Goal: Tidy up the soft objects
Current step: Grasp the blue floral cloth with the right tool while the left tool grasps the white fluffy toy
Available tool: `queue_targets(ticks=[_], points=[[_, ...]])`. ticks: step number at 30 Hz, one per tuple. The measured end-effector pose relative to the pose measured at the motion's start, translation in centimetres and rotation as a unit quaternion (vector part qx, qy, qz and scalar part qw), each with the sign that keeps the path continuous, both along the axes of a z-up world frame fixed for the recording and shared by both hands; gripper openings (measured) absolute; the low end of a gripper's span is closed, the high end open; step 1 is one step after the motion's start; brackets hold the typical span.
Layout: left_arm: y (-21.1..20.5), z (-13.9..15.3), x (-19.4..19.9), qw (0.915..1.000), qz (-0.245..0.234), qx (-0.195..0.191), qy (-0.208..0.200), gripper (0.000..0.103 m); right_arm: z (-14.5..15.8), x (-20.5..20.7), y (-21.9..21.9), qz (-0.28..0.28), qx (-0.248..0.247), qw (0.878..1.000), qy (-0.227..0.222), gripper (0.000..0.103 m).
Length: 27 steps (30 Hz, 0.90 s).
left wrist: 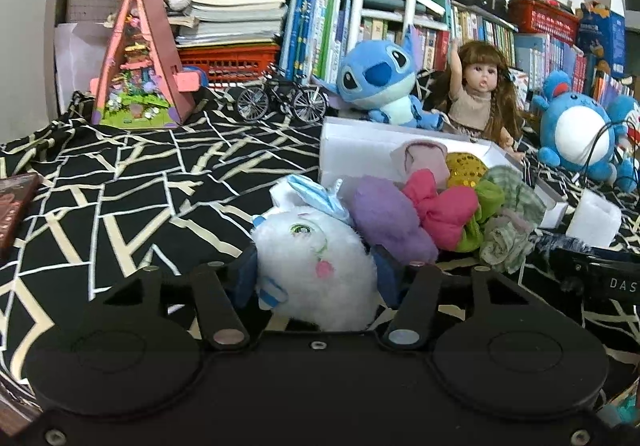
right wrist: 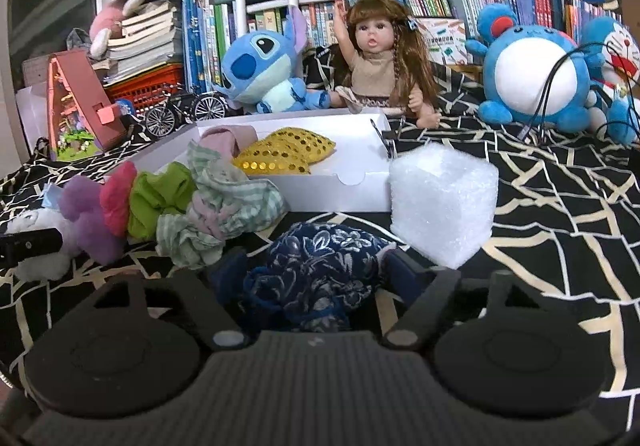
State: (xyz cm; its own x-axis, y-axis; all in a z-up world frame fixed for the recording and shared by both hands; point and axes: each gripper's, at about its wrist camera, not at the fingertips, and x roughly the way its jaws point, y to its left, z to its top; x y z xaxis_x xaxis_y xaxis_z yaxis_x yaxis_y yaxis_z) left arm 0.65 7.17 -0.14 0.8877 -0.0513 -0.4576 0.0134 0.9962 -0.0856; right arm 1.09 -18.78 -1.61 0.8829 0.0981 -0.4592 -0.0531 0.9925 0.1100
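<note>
Black patterned cloth underneath, left claw (left wrist: 316,278) pinching white plush toy (left wrist: 320,266), right claw (right wrist: 316,278) closed around blue floral cloth bundle (right wrist: 320,274), white box (right wrist: 340,181) just ahead of both, nearer the right.

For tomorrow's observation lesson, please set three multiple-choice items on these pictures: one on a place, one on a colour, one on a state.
1. Where does the gold sequinned pillow lie?
A in the shallow white cardboard box
B on the book stack
C under the doll

2. What colour is the scrunchie between the purple one and the green one?
A orange
B pink
C black

3. What sits between the left tongs?
A nothing
B a toy bicycle
C a fluffy white plush toy

Answers: 1 A, it rests inside the box walls. 2 B, the pink scrunchie sits between them. 3 C, both pads press its sides.
</note>
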Motion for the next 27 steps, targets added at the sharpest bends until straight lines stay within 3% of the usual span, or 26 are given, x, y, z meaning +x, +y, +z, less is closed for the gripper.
queue_targets(ticks=[1, 11, 20, 27], points=[[0.1, 0.2, -0.2, 1.0000, 0.002, -0.001, -0.002, 0.056, 0.2, -0.1, 0.0, 0.000, -0.002, 1.000, -0.002, 0.066], [1.8, 2.9, -1.7, 0.9991, 0.022, -0.017, -0.033, 0.056, 1.1, -0.3, -0.1, 0.003, 0.008, 1.000, -0.005, 0.053], [2.2, 5.8, -0.8, 0.9974, 0.015, -0.024, -0.066, 0.056, 3.4, -0.6, -0.2, 0.002, 0.006, 0.999, -0.048, 0.052], [1.4, 7.9, 2.7, 0.9970, -0.017, -0.045, -0.061, 0.056, 5.9, 2.2, -1.3, -0.012, 0.037, 0.998, -0.058, 0.052]])
